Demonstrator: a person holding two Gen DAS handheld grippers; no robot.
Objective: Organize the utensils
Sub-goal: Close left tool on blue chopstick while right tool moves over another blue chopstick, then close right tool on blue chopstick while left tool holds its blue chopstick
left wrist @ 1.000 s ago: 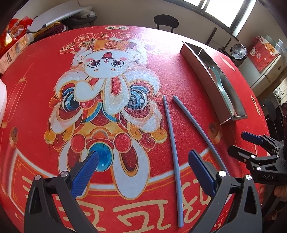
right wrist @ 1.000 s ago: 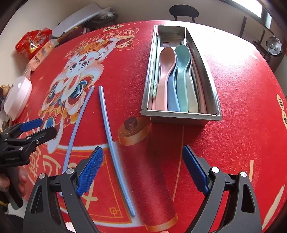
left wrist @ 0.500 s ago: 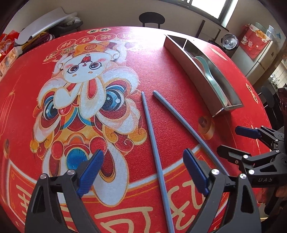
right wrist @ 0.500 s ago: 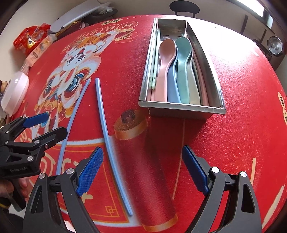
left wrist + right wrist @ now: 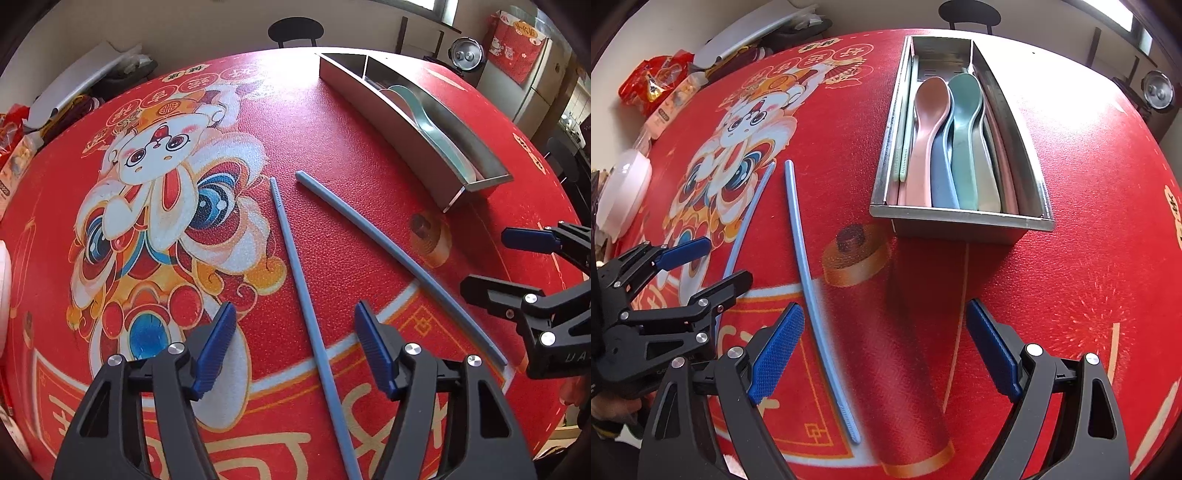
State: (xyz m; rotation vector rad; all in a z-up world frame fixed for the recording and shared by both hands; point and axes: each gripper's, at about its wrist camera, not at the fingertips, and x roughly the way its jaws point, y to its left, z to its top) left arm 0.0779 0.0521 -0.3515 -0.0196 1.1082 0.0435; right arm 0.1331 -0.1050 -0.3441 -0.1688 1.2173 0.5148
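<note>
**Both grippers open over two loose blue chopsticks**

Looking at round table under red tablecloth (image 5: 369,155) with lion-dance cartoon print (image 5: 162,206), filling most of both views.

Sitting on cloth at far right side: steel utensil tray (image 5: 960,218), long, rectangular, divider near far end. Holding inside: pink spoon (image 5: 929,122), teal spoon (image 5: 964,125), blue spoon handle (image 5: 942,173) between them, pale green chopsticks (image 5: 905,147) along left wall, pinkish sticks along right wall.

Lying flat on cloth, outside tray, well left of it: two blue chopsticks, apart, diverging toward the near end. Left chopstick (image 5: 306,306) running between left gripper (image 5: 295,347) fingers in left wrist view, not touched. Right chopstick (image 5: 809,284) lying just right of the right gripper's left pad (image 5: 775,350), not gripped.

Left gripper: jaws spread wide, holding nothing, hovering above cloth. Right gripper (image 5: 886,350): jaws spread wide, holding nothing, pointing at tray's near end.

Resting at table's left edge: white bowl (image 5: 624,184), red snack bag (image 5: 657,81).
</note>
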